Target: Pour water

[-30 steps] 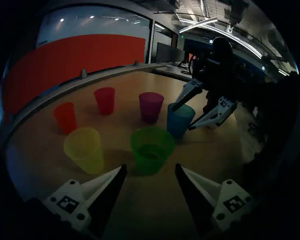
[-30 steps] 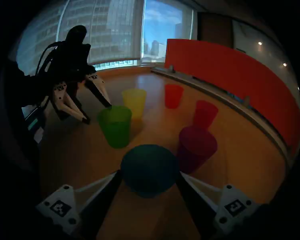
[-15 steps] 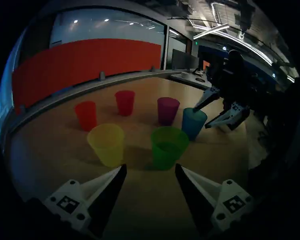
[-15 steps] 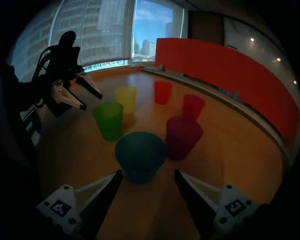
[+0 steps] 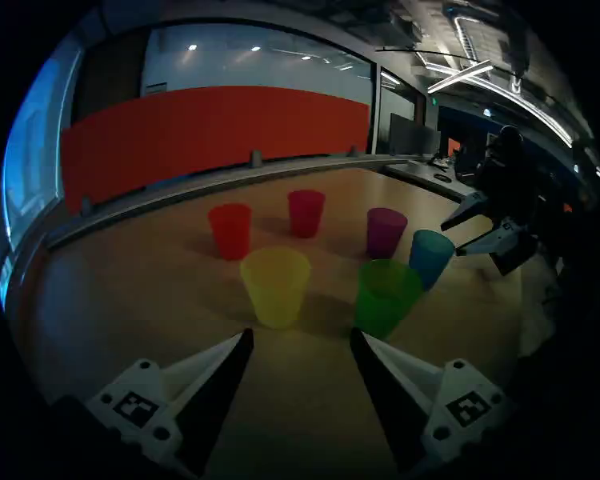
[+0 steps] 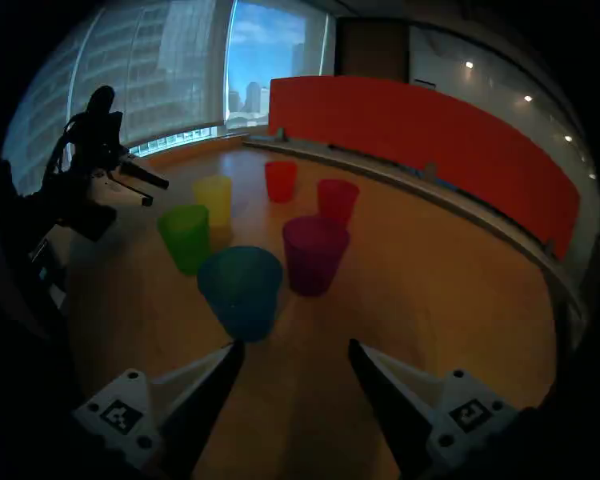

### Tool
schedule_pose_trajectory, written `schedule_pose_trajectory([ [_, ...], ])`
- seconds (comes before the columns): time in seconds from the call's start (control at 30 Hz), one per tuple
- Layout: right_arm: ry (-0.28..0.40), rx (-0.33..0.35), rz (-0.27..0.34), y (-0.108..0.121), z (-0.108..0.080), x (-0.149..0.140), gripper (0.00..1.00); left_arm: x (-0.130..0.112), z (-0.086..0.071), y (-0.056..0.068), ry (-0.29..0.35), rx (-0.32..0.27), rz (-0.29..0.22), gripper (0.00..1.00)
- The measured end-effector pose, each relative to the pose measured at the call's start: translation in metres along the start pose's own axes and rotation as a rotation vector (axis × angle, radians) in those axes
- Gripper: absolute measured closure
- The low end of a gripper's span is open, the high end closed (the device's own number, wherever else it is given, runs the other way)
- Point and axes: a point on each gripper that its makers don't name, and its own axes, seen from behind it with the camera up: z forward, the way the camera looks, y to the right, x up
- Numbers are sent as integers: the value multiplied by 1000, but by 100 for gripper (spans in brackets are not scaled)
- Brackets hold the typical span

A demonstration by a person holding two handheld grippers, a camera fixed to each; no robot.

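Several plastic cups stand upright on a wooden table [image 5: 108,304]. In the left gripper view a yellow cup [image 5: 276,286] and a green cup [image 5: 386,296] are nearest, with a blue cup [image 5: 430,257], a purple cup [image 5: 385,232], a crimson cup [image 5: 306,213] and an orange-red cup [image 5: 230,230] behind. My left gripper [image 5: 300,352] is open, short of the yellow and green cups, holding nothing. My right gripper [image 6: 296,360] is open, just short of the blue cup [image 6: 241,290], next to the purple cup [image 6: 314,254]. The green cup [image 6: 185,238] and yellow cup [image 6: 212,199] stand farther left.
A long red panel [image 5: 220,132] runs behind a low rail along the table's far edge. Large windows [image 6: 164,76] rise on the left of the right gripper view. The other gripper and its holder appear at the right [image 5: 492,232] and at the far left [image 6: 116,172].
Both grippers have drawn back from the cups. The blue cup, between the right fingers a second ago, now stands free ahead of them. The left view has swung left, from the green cup.
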Motion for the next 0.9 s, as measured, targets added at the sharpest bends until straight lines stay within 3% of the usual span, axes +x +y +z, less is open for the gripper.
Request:
schedule_pose_trajectory([
  [0.4, 68, -136, 76, 33, -15, 22, 0, 13, -19, -42, 94, 167, -59, 11],
  [0.9, 195, -347, 176, 86, -29, 59, 0, 39, -44, -81, 218, 350, -117, 11],
])
